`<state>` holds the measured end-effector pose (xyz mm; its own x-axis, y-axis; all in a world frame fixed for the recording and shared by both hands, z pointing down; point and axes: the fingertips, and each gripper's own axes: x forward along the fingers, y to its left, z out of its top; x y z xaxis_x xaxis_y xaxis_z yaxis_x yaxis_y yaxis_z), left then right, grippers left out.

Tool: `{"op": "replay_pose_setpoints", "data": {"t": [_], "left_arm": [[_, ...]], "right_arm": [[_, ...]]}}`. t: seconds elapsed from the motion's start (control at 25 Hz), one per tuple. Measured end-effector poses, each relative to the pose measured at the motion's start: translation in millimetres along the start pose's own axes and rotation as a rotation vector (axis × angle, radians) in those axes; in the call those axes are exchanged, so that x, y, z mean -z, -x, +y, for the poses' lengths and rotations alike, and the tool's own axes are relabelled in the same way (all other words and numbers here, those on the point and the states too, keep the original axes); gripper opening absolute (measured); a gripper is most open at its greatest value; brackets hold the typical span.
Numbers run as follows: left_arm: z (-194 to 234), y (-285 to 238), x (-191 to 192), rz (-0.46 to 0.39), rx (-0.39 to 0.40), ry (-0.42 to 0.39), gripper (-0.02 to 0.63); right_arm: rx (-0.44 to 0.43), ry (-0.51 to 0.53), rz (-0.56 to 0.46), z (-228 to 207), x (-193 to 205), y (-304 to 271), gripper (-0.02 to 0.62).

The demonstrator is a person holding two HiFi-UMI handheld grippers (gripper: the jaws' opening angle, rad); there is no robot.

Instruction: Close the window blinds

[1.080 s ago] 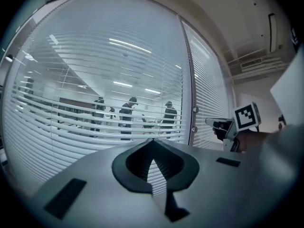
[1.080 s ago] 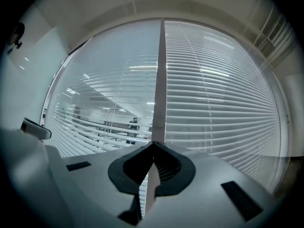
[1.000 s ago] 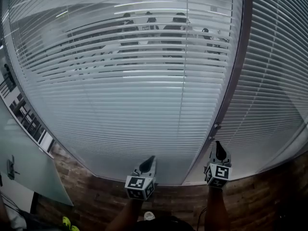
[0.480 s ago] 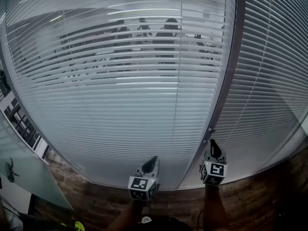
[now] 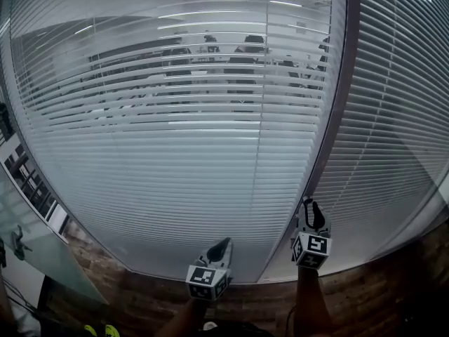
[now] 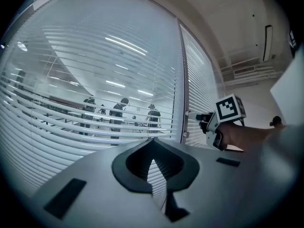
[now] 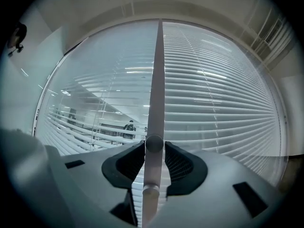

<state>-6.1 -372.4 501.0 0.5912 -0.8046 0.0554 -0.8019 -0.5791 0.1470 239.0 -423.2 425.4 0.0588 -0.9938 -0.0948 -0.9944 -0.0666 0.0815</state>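
No text, number or brand is legible. The left gripper [image 5: 223, 244] and right gripper [image 5: 313, 207] show only square marker patterns.

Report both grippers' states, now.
Left gripper: closed, empty.
Right gripper: open, jaws just opened, round knob on the window frame between them, not clamped.

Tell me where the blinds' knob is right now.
In the right gripper view, the knob sits on the vertical frame post, between the right gripper's jaws, which have just been opening.
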Motion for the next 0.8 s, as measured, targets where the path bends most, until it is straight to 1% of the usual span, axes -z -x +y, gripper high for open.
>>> {"op": "replay_pose_setpoints", "data": {"t": [0.32,0.44,0.64,0.8], "left_arm": [[-7.1,-4.2,5.2,0.017,0.028,-0.023,0.000],[-10.5,-6.8,4.8,0.019,0.038,-0.024,0.000],[-12.9,-9.6,1.7,0.013,0.048,-0.032,0.000],[-12.9,-11.2,1.7,0.012,0.052,-0.015,0.000]], "right_arm": [[-0.058,-0.049,-0.012,0.3,-2.2,-10.8,0.120],[-0.057,-0.063,-0.002,-1.0,-1.1,-10.3,0.120],[-0.064,-0.056,0.013,0.2,-0.9,-10.0,0.121],[-0.076,-0.031,0.034,0.2,-0.7,-11.0,0.121]]}}
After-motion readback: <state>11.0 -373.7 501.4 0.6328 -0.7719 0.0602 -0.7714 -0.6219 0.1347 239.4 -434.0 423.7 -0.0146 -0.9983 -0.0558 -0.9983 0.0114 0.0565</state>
